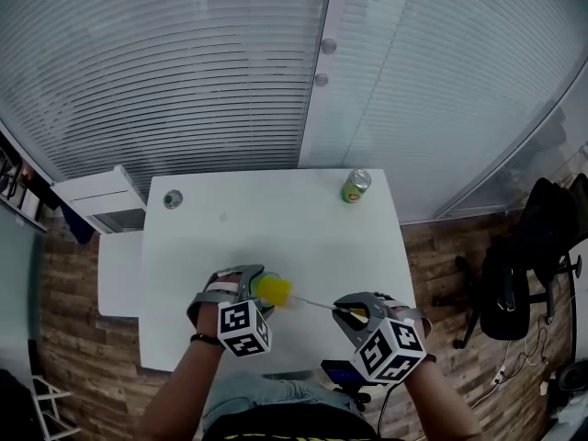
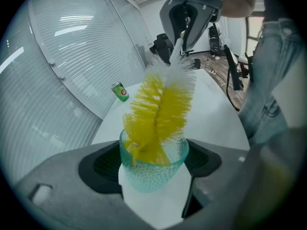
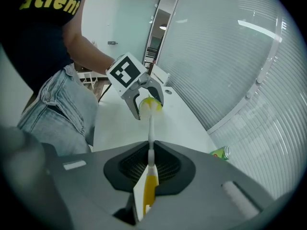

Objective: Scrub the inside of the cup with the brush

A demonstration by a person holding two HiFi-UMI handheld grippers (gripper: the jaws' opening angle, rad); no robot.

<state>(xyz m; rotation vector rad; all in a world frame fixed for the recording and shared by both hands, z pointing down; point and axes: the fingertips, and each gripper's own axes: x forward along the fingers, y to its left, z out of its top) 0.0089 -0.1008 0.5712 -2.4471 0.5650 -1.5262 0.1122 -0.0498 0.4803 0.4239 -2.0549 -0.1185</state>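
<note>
Cup [image 2: 153, 171], clear teal and dimpled, sits clamped between the wide-set jaws of the left gripper [image 1: 239, 283], pads against both its sides and its mouth facing away from that gripper. It is held just above the near edge of the white table [image 1: 276, 223]. Yellow bristles of the brush [image 2: 160, 109] fill the cup's mouth, with most of the head standing out above the rim. The right gripper [image 3: 149, 169] pinches the brush's yellow handle, jaws nearly together, a little way to the cup's right. A green can [image 1: 356, 186] stands at the table's far edge.
</note>
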